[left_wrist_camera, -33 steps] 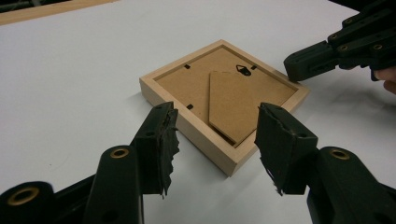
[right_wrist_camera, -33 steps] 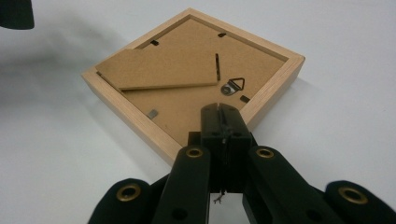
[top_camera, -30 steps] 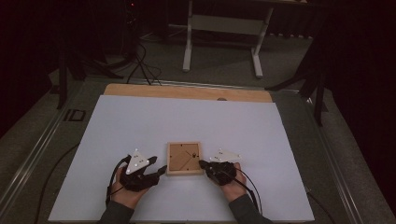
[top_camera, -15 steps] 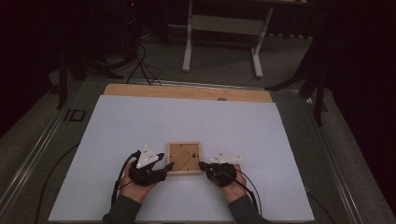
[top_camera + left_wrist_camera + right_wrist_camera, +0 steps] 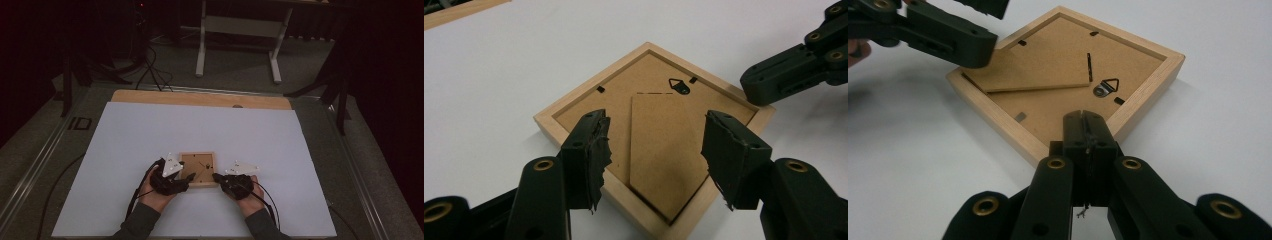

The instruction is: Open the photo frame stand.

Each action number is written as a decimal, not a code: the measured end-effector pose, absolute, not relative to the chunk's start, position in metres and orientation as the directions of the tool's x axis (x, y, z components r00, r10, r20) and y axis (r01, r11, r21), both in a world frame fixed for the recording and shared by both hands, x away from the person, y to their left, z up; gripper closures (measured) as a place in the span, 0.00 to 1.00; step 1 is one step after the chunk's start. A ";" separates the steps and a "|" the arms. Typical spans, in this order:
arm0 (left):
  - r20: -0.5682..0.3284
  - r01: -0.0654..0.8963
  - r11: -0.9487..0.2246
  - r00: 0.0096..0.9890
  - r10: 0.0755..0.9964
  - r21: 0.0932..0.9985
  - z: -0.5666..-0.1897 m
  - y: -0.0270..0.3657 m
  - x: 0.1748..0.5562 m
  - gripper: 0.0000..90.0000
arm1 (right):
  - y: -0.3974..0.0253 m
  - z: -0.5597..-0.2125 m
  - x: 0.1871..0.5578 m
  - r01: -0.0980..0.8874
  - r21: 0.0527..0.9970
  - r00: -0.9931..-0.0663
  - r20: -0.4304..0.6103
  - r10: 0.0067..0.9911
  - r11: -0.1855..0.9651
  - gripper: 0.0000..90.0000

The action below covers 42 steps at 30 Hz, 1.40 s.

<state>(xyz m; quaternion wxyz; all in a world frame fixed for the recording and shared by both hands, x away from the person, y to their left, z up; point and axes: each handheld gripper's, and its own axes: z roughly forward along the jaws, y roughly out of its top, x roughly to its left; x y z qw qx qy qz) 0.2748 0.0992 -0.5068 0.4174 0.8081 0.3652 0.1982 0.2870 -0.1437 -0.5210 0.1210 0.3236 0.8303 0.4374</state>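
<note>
Left tongs [image 5: 654, 155] spread above frame [image 5: 649, 125] (back up).

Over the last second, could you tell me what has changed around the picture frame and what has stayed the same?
The left gripper has moved right, toward the wooden picture frame, and its open jaws now sit over the frame's near left corner. Nothing was taken hold of or let go. The right gripper stays shut at the frame's near right corner, and the frame lies face down in the same spot on the white table.
</note>
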 end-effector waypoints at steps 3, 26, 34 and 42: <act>0.021 0.423 -0.391 0.657 0.754 0.817 -0.508 0.096 0.275 0.47 | -0.144 -0.521 0.287 0.432 0.806 -0.760 0.083 0.645 0.406 0.99; 0.003 0.452 -0.403 0.662 0.749 0.796 -0.517 0.085 0.283 0.47 | -0.143 -0.521 0.287 0.424 0.808 -0.764 0.076 0.641 0.410 0.99; 0.006 0.466 -0.404 0.649 0.761 0.787 -0.523 0.083 0.285 0.49 | -0.144 -0.521 0.287 0.425 0.807 -0.766 0.080 0.638 0.409 0.99; -0.003 0.479 -0.404 0.648 0.762 0.779 -0.523 0.085 0.284 0.51 | -0.143 -0.521 0.287 0.415 0.805 -0.771 0.064 0.633 0.423 0.99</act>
